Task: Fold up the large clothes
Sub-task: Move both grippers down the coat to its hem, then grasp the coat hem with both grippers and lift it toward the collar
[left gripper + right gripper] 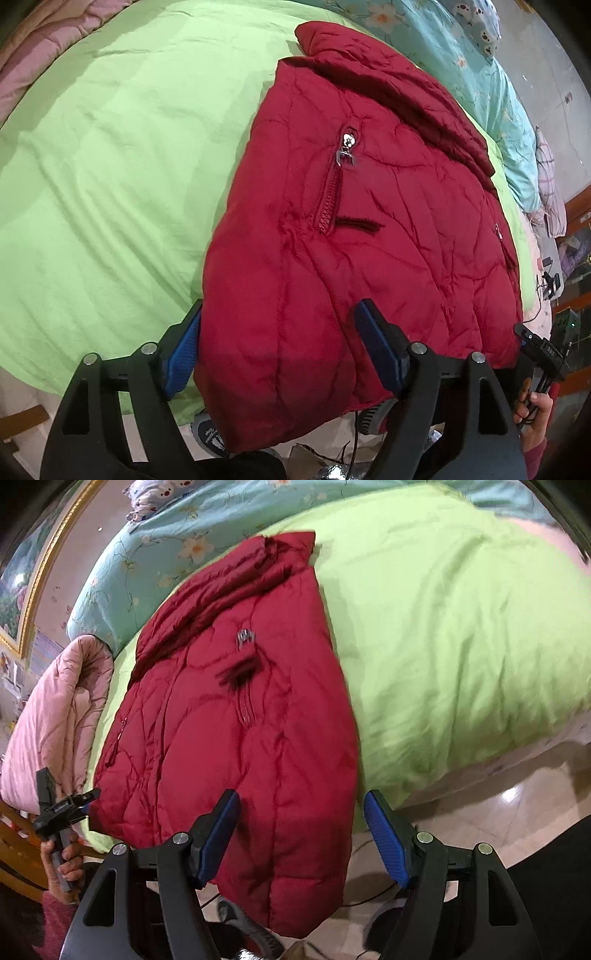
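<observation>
A dark red padded jacket (351,229) lies on a light green bedsheet (110,166), its hem hanging over the bed's near edge. A zip pocket with a metal pull (347,142) faces up. My left gripper (277,332) is open, its blue pads either side of the jacket's lower left part, just above it. In the right wrist view the jacket (229,731) lies the same way. My right gripper (301,819) is open over the jacket's lower right edge. Each gripper shows small in the other's view, the right (532,343) and the left (62,808).
A teal floral quilt (480,74) lies along the bed's far side. A pink quilt (55,716) is bunched at the bed's end. Tiled floor (498,812) and shoes (251,930) lie below the near edge. A wooden frame (14,853) stands at the corner.
</observation>
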Demonstrator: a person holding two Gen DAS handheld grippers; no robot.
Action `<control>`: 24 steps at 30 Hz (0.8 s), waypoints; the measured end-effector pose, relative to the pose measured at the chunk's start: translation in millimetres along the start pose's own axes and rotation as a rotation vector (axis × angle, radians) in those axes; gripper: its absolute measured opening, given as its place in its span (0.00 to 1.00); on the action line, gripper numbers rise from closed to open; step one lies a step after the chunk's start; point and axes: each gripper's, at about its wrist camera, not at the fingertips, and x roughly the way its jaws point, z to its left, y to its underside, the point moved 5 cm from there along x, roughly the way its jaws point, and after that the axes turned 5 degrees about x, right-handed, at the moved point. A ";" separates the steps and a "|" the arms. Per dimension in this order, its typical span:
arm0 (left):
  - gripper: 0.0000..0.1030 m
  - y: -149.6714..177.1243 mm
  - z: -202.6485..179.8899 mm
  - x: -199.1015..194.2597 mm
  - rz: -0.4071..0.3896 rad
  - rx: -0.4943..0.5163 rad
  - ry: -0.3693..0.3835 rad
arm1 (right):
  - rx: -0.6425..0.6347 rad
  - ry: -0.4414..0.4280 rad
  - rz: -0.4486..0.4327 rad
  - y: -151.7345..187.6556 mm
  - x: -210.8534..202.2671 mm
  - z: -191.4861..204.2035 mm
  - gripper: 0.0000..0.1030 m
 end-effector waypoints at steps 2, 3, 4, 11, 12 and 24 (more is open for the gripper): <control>0.77 0.0 1.1 0.8 0.003 -0.003 0.006 | 0.015 -0.033 0.019 5.0 5.2 -1.2 0.70; 0.77 -0.3 2.2 2.4 0.009 -0.009 0.013 | 0.019 -0.048 0.027 7.6 7.4 -0.8 0.70; 0.77 -1.2 2.0 4.1 0.014 -0.014 0.018 | 0.019 -0.058 0.032 9.8 8.9 0.1 0.70; 0.76 1.1 -6.2 10.8 0.039 0.019 0.012 | 0.037 -0.106 0.065 17.6 17.2 3.0 0.64; 0.68 1.0 -8.2 9.7 0.034 0.033 0.006 | 0.021 -0.103 0.062 18.6 17.2 6.0 0.54; 0.17 11.7 -47.7 -20.9 -0.045 0.122 0.043 | -0.045 -0.145 -0.044 -2.2 -24.2 31.5 0.18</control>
